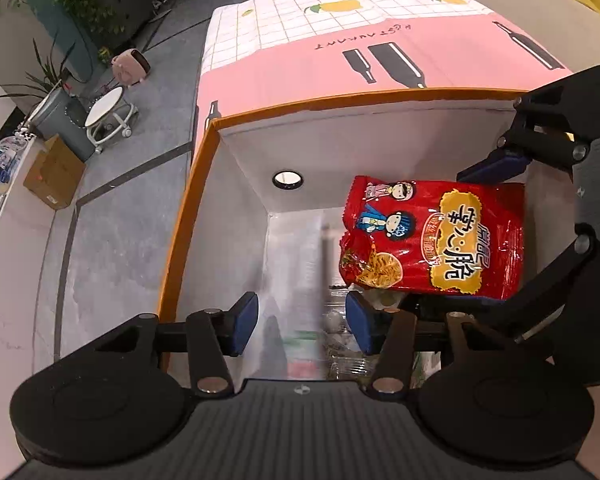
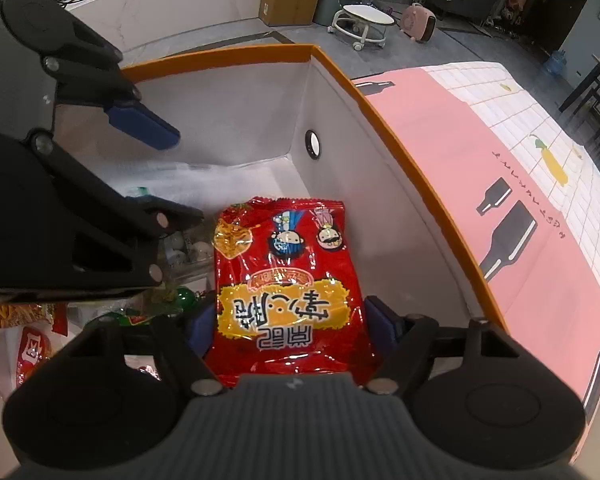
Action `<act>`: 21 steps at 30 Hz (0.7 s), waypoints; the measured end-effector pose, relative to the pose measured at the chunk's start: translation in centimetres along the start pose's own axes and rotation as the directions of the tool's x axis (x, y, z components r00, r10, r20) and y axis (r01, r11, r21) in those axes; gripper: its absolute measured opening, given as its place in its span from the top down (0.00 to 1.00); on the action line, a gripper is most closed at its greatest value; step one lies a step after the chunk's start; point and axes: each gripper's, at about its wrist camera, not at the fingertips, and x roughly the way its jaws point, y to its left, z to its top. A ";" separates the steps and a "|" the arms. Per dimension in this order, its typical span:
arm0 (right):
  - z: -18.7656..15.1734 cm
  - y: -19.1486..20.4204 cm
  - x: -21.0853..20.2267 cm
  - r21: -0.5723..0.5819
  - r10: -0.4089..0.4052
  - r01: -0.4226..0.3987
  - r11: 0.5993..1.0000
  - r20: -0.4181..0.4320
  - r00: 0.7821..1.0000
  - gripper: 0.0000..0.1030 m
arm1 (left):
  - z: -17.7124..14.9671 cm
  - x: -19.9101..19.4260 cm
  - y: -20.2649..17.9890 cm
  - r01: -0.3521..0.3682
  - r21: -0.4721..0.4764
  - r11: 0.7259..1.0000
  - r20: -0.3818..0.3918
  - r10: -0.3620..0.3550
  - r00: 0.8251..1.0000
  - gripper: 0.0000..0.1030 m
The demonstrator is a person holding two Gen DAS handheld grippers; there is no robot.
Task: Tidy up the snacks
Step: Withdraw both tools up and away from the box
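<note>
Both hand-held grippers point down into the box, white inside with an orange rim, which stands on a worktop under a pink cloth printed with black bottles. Right hand-held gripper: the red snack bag lies lengthwise between its two blue pads, one pad at each long edge near the bag's lower end; the bag's near end runs under the gripper body, the far end with the cartoon figures points toward the far wall of the box. Pads appear to sit against the bag's edges, jaws wide; whether they press or merely flank cannot be told for certain, but the bag hangs above the other contents, so it reads as held. From the left wrist view the same bag sits to the right of and beyond the left hand-held gripper, clear of its pads. Left jaws stand partly apart with nothing between them; below the gap are the foil floor and blurred clear packets. More snack packets lie at the lower left of the right wrist view. A round hole shows in the box wall.
</note>
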 end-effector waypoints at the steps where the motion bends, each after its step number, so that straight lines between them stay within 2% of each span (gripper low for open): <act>1: -0.1 0.1 -0.1 0.002 -0.001 0.001 1.000 0.002 1.000 0.26 | 0.0 -0.1 0.0 -0.002 0.001 1.000 0.000 0.002 1.000 0.39; 4: 0.0 0.2 -0.2 -0.001 -0.008 0.008 1.000 0.010 1.000 0.25 | 0.0 -0.4 0.0 -0.009 0.012 1.000 0.009 0.009 1.000 0.30; 6: 0.1 0.3 -0.7 -0.003 -0.006 0.006 1.000 0.016 1.000 0.22 | 0.0 -0.7 0.0 -0.007 0.013 1.000 0.011 0.007 1.000 0.29; 11: 0.4 0.4 -2.3 -0.004 -0.008 0.008 1.000 0.032 0.999 0.16 | 0.0 -2.3 0.0 -0.009 0.017 1.000 0.032 0.009 0.999 0.27; 15: 0.1 0.3 -4.3 0.020 -0.023 0.021 1.000 0.075 0.997 0.15 | -0.4 -4.0 0.3 -0.015 -0.004 1.000 0.049 0.015 0.999 0.26; 21: -0.8 0.4 -8.3 0.130 -0.080 0.061 0.990 0.145 0.986 0.14 | -1.4 -7.7 0.4 -0.054 -0.054 0.997 0.144 0.061 0.988 0.25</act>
